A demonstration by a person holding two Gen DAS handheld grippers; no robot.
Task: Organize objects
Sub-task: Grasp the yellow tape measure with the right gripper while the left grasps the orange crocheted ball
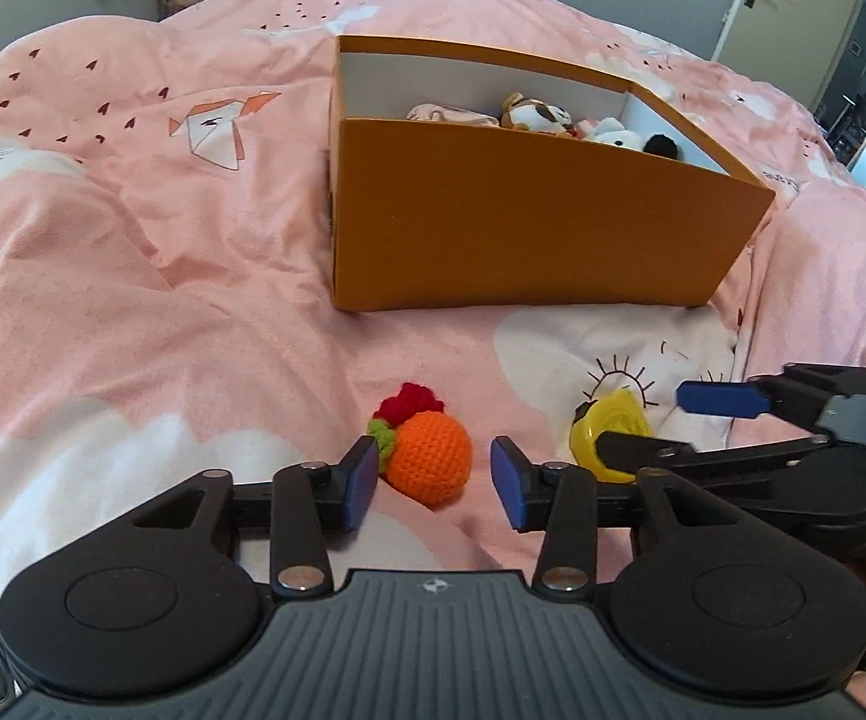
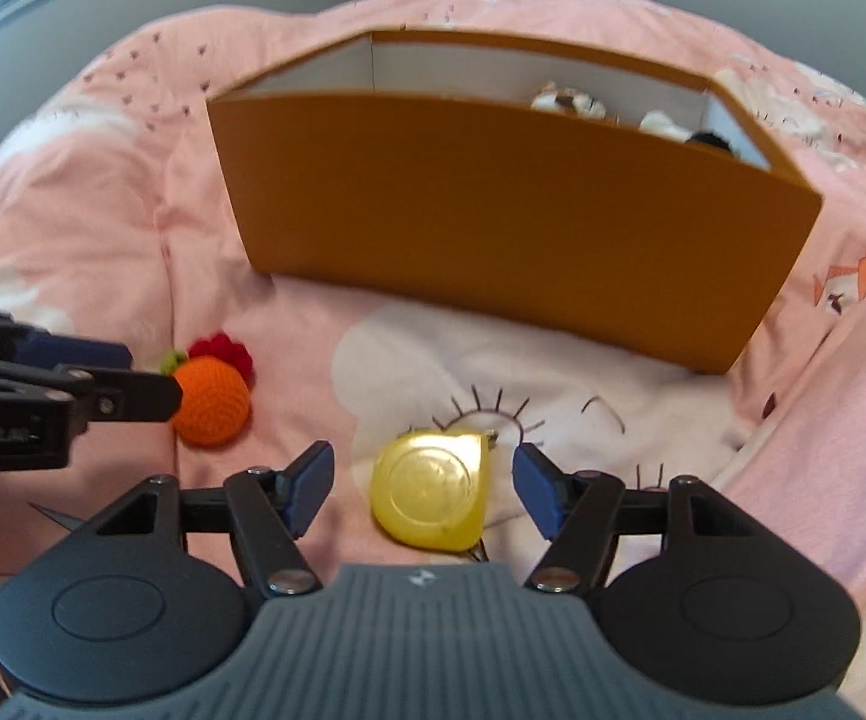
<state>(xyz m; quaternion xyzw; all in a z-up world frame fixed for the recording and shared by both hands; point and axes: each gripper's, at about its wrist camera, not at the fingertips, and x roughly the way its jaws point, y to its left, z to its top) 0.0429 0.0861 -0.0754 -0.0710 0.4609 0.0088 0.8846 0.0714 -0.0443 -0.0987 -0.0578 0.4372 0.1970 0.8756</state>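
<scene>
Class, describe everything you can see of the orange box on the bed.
The orange box looks like stiff cardboard, orange outside and white inside, with no lid on. It stands upright on the pink duvet, beyond both toys and untouched by either gripper. Small plush toys lie inside toward its right end; the left part looks bare.

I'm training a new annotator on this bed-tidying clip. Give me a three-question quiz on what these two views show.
1. True or false: the left gripper is clamped on the orange crochet ball.
2. What lies between the right gripper jaws?
A) a plush dog
B) the yellow tape measure
C) a red flower
3. Fill in: the plush toys sit inside the orange ____.

Key:
1. False; the jaws are open and stand beside the ball.
2. B
3. box
</scene>
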